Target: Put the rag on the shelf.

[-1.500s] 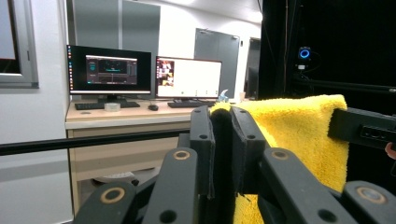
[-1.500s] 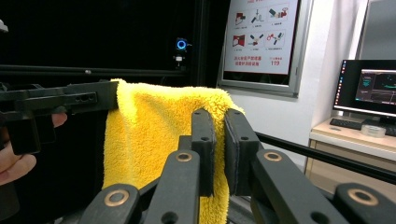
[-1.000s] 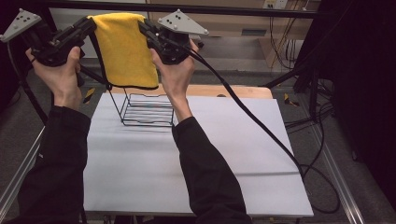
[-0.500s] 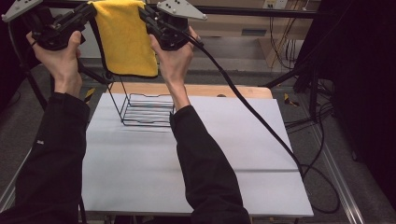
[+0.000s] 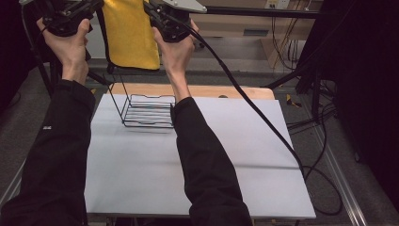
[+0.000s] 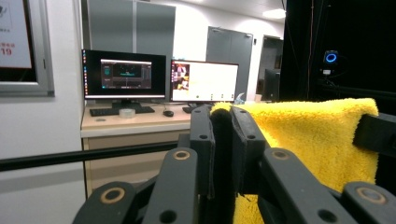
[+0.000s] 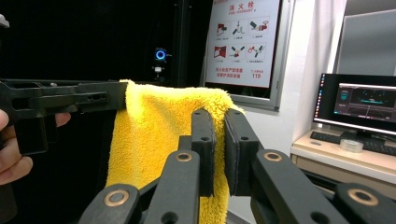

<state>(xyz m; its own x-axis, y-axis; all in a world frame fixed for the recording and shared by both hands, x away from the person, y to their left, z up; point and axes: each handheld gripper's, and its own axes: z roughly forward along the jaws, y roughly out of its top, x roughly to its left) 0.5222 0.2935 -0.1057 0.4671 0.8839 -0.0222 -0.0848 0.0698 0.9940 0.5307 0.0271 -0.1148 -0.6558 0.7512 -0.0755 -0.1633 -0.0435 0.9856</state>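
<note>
Both tools (image 5: 101, 5) (image 5: 149, 9) pinch towel (image 5: 131, 35) (corners, seemingly).

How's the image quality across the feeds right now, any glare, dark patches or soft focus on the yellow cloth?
High view: evenly lit white table, dark surroundings at right, yellow cloth sharp but cut off by the top edge. Left gripper view: cloth well lit, pile visible; near jaws soft, ceiling light glares at top. Right gripper view: cloth bright against a black background, wall poster slightly washed out.
</note>
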